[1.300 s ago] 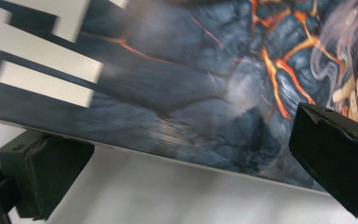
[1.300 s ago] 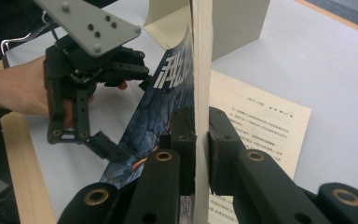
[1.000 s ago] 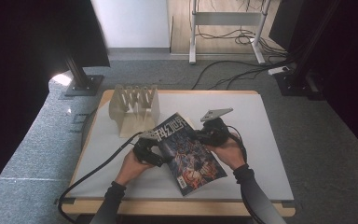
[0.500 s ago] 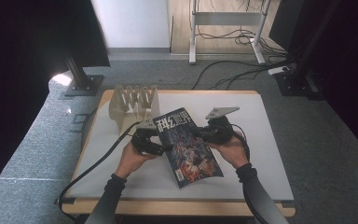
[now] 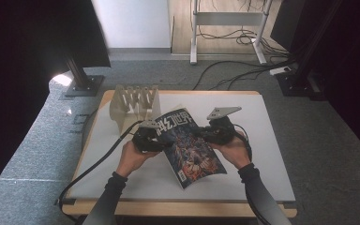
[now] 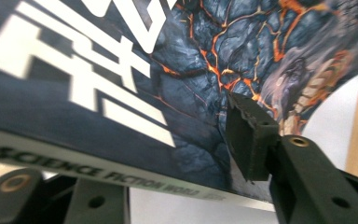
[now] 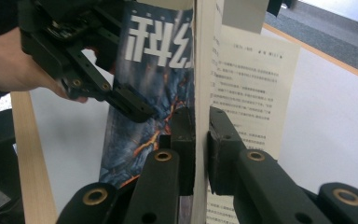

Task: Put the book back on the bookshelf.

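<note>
The right gripper (image 7: 201, 140) is clamped on the block of pages of a magazine (image 5: 187, 143), its pads pressed on either side of the page edge. The left gripper (image 6: 135, 158) has just been closing around the magazine's spine edge: one pad sits against the cover, the other jaw lies beneath the spine, and I cannot tell whether the grip is firm yet.

The magazine is held between both grippers above the middle of the bench (image 5: 262, 164), just in front of a wooden slotted rack (image 5: 133, 101).

The step in hand looks like securing a two-sided hold before lifting the magazine towards the rack. Next, the left gripper needs a full grip; then both should rise together so the pages do not splay.

The spine reads "SCIENCE FICTION WORLD"; large white Chinese characters head the cover, over cracked lava artwork.
</note>
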Demonstrator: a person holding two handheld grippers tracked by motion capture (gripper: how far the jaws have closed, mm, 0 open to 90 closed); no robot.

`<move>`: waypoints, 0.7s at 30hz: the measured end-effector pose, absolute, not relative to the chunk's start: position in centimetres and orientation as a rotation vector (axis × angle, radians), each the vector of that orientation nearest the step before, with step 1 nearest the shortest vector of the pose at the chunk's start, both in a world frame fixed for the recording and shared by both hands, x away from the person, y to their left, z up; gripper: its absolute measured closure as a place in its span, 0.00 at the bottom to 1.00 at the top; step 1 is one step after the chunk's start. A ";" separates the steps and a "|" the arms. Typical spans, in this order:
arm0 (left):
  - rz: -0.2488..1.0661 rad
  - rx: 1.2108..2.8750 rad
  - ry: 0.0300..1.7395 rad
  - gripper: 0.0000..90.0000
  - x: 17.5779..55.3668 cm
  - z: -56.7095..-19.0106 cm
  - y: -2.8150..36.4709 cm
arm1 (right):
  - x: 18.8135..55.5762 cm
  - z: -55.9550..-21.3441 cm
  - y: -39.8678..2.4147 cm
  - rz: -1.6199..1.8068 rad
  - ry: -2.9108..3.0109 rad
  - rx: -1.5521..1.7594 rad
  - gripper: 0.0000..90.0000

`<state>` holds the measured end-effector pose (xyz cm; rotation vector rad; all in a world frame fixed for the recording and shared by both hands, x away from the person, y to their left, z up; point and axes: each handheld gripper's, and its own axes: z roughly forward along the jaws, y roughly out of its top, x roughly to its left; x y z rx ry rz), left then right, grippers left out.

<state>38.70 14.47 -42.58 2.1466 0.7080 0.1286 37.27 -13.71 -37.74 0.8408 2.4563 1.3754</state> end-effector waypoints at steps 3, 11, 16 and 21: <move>0.152 2.133 0.697 0.68 38.5 -41.8 14.6 | 37.3 -37.7 -14.1 1.373 2.437 0.857 0.90; 0.303 2.139 0.609 0.77 37.3 -39.1 14.1 | 37.3 -37.4 -15.1 1.375 2.392 0.874 0.90; 0.439 2.123 0.539 0.84 36.4 -37.6 13.8 | 37.1 -37.0 -15.7 1.374 2.349 0.868 0.90; 0.473 2.113 0.515 0.89 36.1 -37.8 13.8 | 37.0 -37.1 -15.9 1.354 2.318 0.858 0.90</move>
